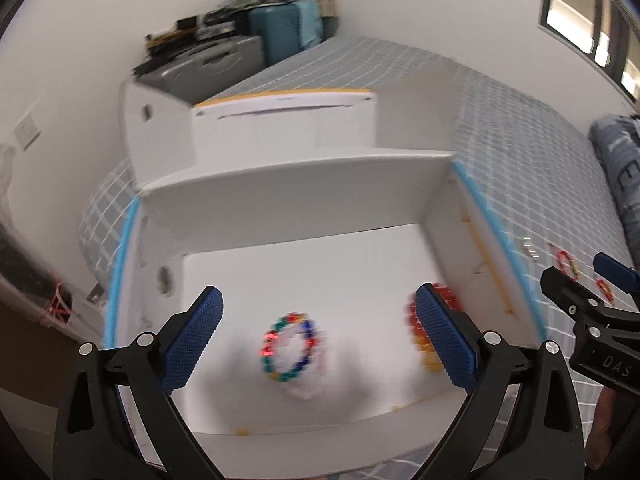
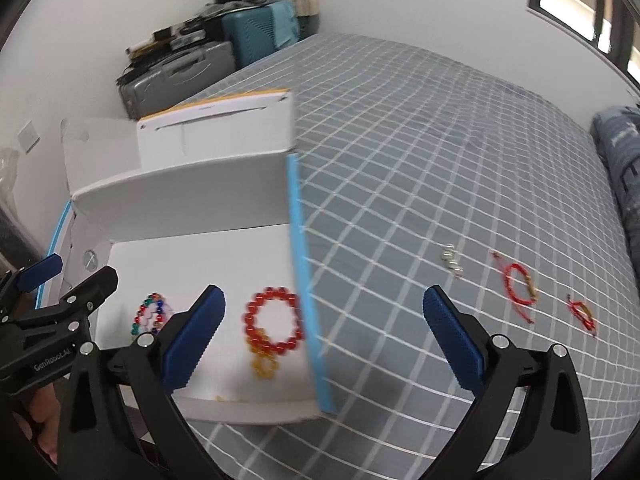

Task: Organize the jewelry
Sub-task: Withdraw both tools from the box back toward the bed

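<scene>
A white open box point(image 1: 300, 208) point(image 2: 180, 184) with blue edge trim rests on the bed. Inside lie a multicoloured bead bracelet point(image 1: 292, 346) point(image 2: 150, 314), a red bead bracelet point(image 2: 274, 320) point(image 1: 412, 312) and a small yellow bead ring point(image 2: 264, 364). My left gripper point(image 1: 320, 340) hovers open above the multicoloured bracelet, holding nothing. My right gripper point(image 2: 324, 336) is open and empty over the box's right edge. On the bedspread to the right lie two red cord bracelets point(image 2: 518, 284) point(image 2: 582, 312) and small silver pieces point(image 2: 452, 262).
The bed has a grey bedspread with a white grid point(image 2: 440, 140). Suitcases point(image 2: 192, 68) and clutter stand against the far wall. A blue patterned pillow point(image 2: 624, 152) lies at the right. A window point(image 2: 580, 0) is at the upper right.
</scene>
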{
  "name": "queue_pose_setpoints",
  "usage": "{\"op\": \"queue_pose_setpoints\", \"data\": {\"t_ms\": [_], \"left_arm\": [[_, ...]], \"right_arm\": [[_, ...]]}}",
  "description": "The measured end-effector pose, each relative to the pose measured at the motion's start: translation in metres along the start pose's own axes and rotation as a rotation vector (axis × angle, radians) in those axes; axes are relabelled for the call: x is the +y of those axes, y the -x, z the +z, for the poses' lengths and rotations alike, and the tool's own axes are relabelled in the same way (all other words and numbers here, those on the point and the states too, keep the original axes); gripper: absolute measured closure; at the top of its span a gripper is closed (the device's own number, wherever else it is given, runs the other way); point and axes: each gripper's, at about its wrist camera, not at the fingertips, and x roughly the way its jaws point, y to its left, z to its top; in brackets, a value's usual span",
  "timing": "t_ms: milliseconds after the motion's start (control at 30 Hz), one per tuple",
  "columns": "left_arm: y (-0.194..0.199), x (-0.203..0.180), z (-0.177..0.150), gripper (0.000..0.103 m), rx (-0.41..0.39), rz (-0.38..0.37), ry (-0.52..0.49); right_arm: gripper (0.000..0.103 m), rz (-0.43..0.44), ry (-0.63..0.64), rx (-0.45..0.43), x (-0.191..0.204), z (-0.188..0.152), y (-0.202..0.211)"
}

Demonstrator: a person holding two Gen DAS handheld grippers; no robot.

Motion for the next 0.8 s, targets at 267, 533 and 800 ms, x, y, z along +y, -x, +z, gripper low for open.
{"op": "queue_pose_setpoints", "data": {"t_ms": [267,533,800], "left_arm": [[0.013,-0.084,0.015,0.008,-0.019,-0.052,-0.101],[0.007,-0.183,0.021,0.008,-0.020,-0.118,-0.210],[-0.051,-0.270,0.014,0.007,0.098,-0.184,-0.310]], "right_arm": [[0.008,-0.086,-0.116,-0.006,-0.093,-0.015,0.021],[0.008,-0.155,-0.207,0.036,-0.179,-0.047,0.020],[0.008,-0.196,-0.276,0.108,-0.240,-0.088,-0.014]]}}
